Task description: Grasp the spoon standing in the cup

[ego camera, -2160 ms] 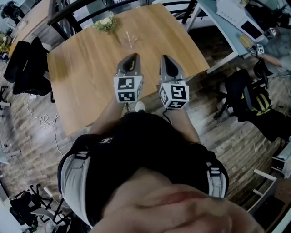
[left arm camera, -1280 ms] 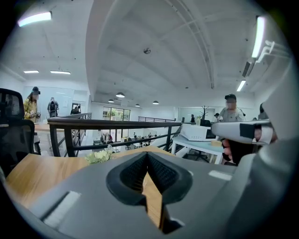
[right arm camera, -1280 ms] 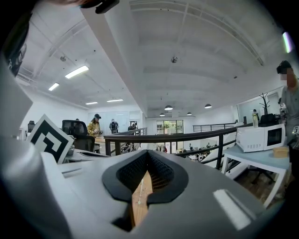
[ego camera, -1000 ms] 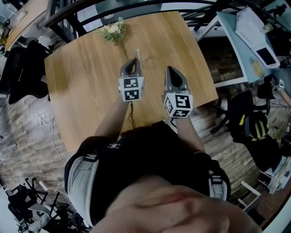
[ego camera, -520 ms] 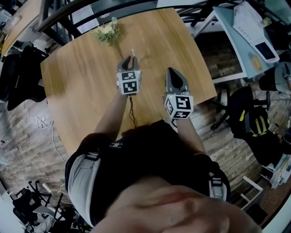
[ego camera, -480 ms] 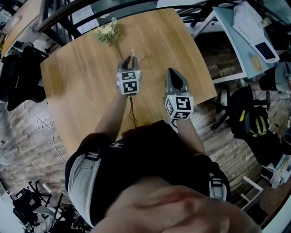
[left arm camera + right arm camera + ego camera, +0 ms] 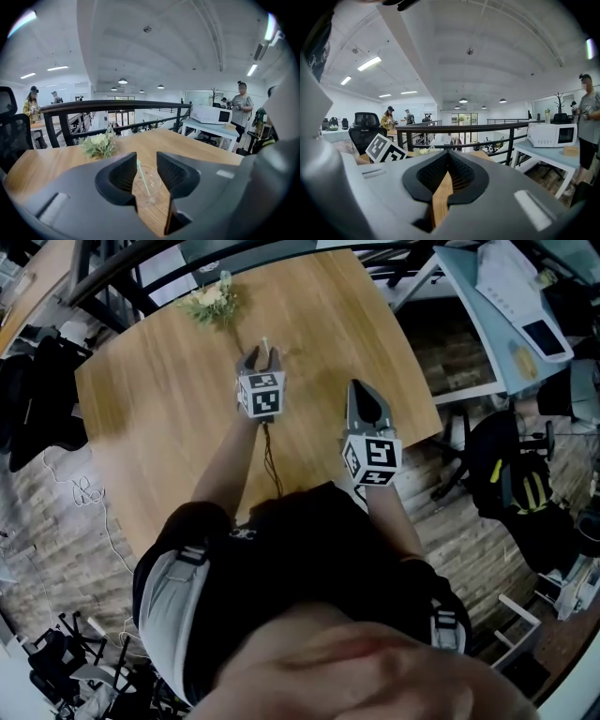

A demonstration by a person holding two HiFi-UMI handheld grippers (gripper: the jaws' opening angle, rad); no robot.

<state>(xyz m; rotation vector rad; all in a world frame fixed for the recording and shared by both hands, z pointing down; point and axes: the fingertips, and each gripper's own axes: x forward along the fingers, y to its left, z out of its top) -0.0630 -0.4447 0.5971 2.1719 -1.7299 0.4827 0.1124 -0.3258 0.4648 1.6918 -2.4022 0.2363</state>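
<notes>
Left hand-held gripper opening; spoon pale-green

The light wooden worktop lies bare across its left half and its lower right part, which leaves broad room for a pass from either side. In the head view, the only things standing on it are in the upper middle. A small white-and-green flower bunch sits at the far edge. Just below and right of it is the clear glass cup, with the pale green plastic spoon leaning in it.

The left tongs are opening. The spoon's handle shows in the gap with room on both sides — neither pad touches it. The right tongs, jaws together, hang at centre right, well apart from the cup. Beyond the far edge a black metal railing closes the way.
</notes>
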